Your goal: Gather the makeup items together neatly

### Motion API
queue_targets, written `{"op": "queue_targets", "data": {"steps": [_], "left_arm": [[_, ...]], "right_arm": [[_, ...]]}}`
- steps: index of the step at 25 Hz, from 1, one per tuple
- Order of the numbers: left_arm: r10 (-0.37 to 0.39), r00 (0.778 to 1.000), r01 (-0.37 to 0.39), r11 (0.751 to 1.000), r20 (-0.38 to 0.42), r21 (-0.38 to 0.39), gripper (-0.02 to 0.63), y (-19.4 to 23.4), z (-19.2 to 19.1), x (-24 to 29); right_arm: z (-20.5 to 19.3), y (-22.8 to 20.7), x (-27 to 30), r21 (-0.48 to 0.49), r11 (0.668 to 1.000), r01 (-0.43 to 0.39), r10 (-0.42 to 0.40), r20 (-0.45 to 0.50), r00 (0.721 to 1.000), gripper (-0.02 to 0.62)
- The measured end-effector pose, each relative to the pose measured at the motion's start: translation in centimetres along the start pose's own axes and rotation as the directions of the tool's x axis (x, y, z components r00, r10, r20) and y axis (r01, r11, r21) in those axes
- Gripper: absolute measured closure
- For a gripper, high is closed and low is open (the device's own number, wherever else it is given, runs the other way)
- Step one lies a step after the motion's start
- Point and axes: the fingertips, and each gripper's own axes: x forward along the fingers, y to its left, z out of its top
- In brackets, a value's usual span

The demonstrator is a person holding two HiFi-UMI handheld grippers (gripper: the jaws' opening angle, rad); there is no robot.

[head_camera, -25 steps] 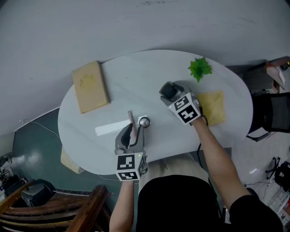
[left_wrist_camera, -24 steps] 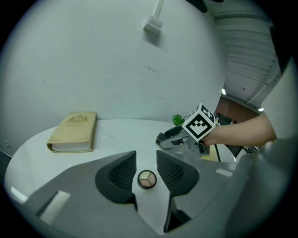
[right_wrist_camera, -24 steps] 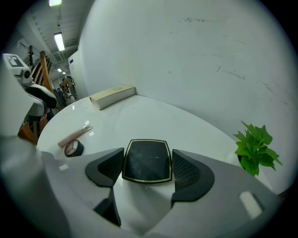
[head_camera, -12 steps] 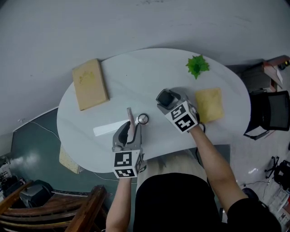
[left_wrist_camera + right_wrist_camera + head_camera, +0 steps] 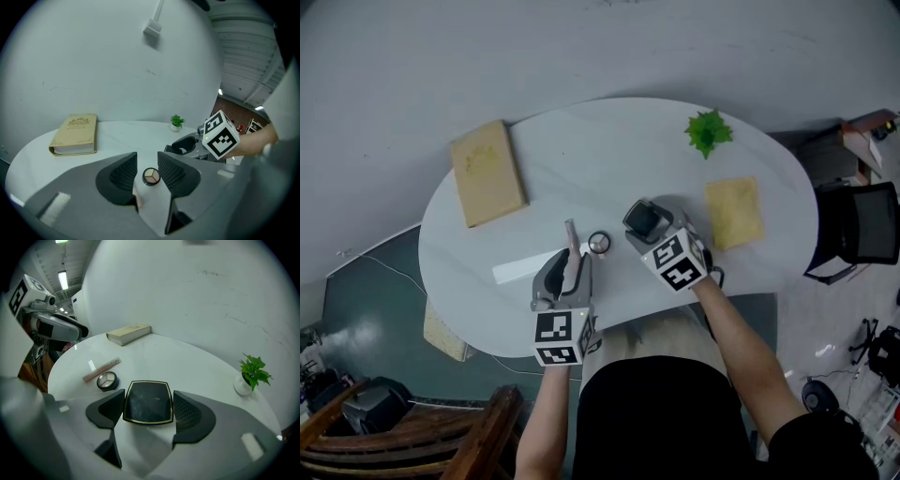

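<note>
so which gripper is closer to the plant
Right. The right gripper, shut on the compact, sits left of and below the plant in the head view; the left gripper is even farther left.

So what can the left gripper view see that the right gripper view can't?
Only the left gripper view shows the right gripper from outside, with its square-marker cube. Only the right gripper view shows the left gripper from outside, the whole pink tube lying on the table, and the top of the black compact, gripped between the right jaws. Both show the round compact, the book, the little plant and the white table.
</note>
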Motion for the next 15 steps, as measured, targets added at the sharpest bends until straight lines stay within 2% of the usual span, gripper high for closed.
{"op": "queue_targets", "data": {"steps": [6, 15], "left_arm": [[-0.009, 1.000, 0.009, 1.000, -0.002, 0.003, 0.470, 0.3, -0.2, -0.1], [-0.014, 1.000, 0.014, 1.000, -0.009, 0.003, 0.470, 1.0, -0.7, -0.6]], "right_arm": [[-1.1, 1.3, 0.1, 0.024, 1.000, 0.004, -0.004, -0.004, 1.000, 0.262], [-1.9, 2.9, 0.4, -0.019, 1.000, 0.019, -0.019, -0.022, 1.000, 0.262]]}}
